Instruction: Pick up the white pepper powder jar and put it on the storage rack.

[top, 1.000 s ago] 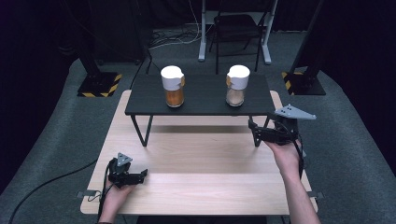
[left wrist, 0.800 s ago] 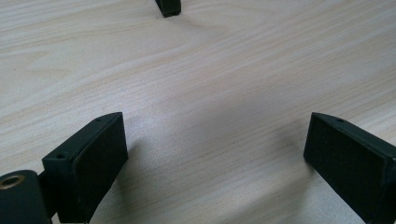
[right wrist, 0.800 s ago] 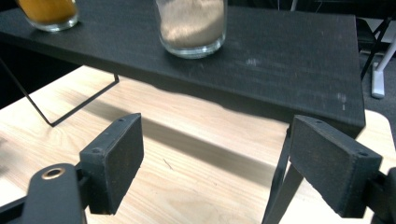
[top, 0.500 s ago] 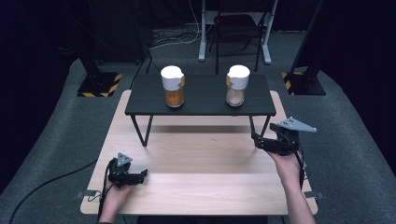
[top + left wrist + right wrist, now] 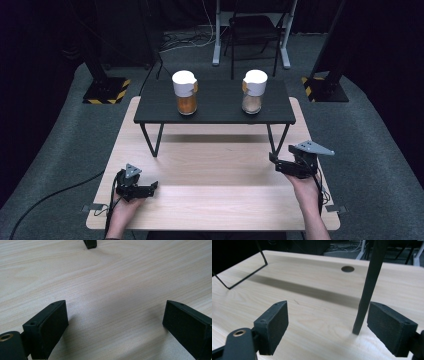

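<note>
Two white-lidded jars stand on a low black riser (image 5: 217, 107) at the back of the wooden table: one with orange contents (image 5: 185, 92) on the left, one with pale brown contents (image 5: 254, 91) on the right. My left gripper (image 5: 152, 187) rests low at the table's near left, open over bare wood (image 5: 116, 307). My right gripper (image 5: 274, 162) hovers low at the right, near the riser's right front leg (image 5: 272, 140). It is open (image 5: 328, 306) with nothing pressed between the pads. In the right gripper view that leg (image 5: 367, 290) stands just ahead, close to the right pad (image 5: 390, 327).
The riser's thin wire legs (image 5: 150, 140) stand on the wooden table (image 5: 215, 200). A round cable hole (image 5: 347, 269) lies in the tabletop beyond the right gripper. Stands with yellow-black striped bases (image 5: 105, 92) and a chair (image 5: 252, 30) sit on the floor behind.
My right gripper has come down from beside the riser's right end and drawn toward the near edge, now low over the table. The left gripper has stayed put.
</note>
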A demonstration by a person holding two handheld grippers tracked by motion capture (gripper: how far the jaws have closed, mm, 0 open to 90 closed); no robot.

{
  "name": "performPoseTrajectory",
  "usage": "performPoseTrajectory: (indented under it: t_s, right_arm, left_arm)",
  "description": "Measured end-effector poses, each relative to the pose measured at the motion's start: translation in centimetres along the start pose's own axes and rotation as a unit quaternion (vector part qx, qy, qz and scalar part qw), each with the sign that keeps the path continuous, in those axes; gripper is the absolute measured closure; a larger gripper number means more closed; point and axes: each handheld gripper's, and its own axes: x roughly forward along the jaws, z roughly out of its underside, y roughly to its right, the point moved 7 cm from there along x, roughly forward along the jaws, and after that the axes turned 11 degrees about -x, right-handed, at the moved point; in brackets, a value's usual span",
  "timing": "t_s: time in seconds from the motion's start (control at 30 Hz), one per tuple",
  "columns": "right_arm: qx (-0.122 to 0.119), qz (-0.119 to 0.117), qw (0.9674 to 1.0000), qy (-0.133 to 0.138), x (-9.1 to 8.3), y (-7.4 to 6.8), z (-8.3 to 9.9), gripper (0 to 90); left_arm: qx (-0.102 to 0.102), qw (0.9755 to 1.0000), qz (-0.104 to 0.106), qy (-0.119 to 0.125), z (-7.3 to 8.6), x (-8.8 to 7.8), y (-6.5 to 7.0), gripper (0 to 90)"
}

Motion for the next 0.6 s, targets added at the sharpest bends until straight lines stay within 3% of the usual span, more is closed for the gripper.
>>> performPoseTrajectory:
  t_s: [0.6]
  right_arm:
    - [-0.001, 0.002, 0.9992, -0.041, 1.6, -0.7, 4.7, 14.9]
  left_arm:
    - [0.000, 1.0000, 0.000, 0.000, 0.0, 0.0, 0.0, 5.5]
